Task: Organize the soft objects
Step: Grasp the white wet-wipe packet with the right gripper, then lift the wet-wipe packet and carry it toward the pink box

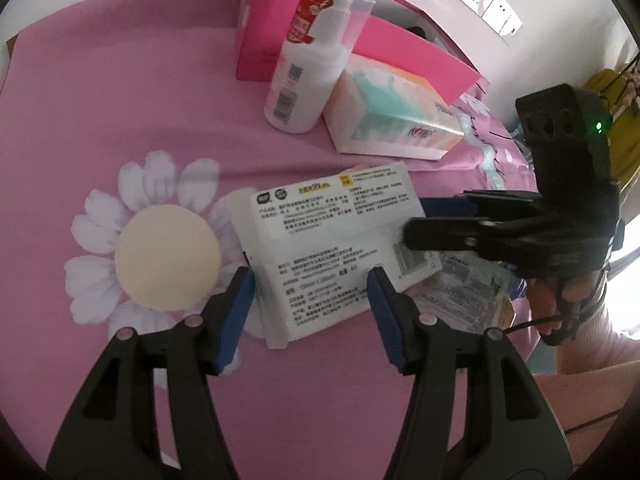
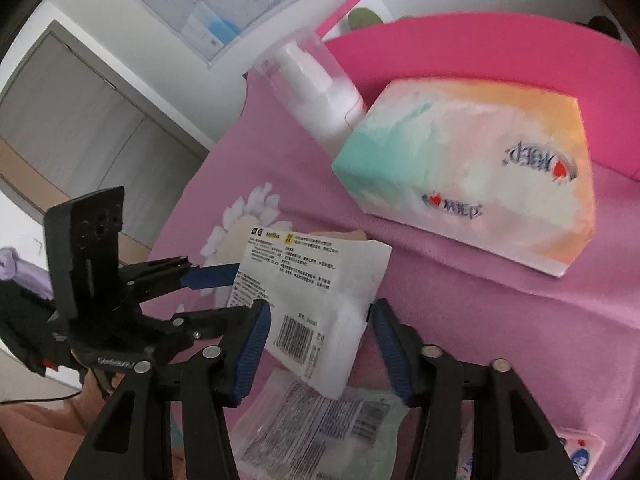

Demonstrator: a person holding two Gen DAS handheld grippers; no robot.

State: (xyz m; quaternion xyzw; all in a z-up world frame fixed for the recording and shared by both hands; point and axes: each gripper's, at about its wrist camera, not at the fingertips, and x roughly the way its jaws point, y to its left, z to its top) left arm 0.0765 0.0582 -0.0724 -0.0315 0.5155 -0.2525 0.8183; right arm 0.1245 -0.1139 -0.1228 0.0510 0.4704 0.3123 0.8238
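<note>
A white packet (image 1: 328,232) (image 2: 320,280) with black print and a barcode lies on the pink cloth (image 1: 120,100), partly over a pale green packet (image 1: 468,284) (image 2: 320,432). My left gripper (image 1: 312,280) (image 2: 240,290) hovers over the white packet's near left corner. Its blue pads are apart and its right finger crosses above the packet. My right gripper (image 1: 416,218) (image 2: 318,312) comes in over the packet's barcode end. The packet shows between its spread pads, flat and unbuckled, with no sign of pressing. Behind stands a pastel tissue pack (image 1: 388,112) (image 2: 472,184).
A white pump bottle (image 1: 308,68) (image 2: 316,92) stands left of the tissue pack, in front of an open bright pink box (image 1: 400,48) (image 2: 480,60). The cloth bears a large flower print (image 1: 168,256). A small packet (image 2: 580,452) lies at the near right edge. A hand (image 1: 552,308) holds the right gripper.
</note>
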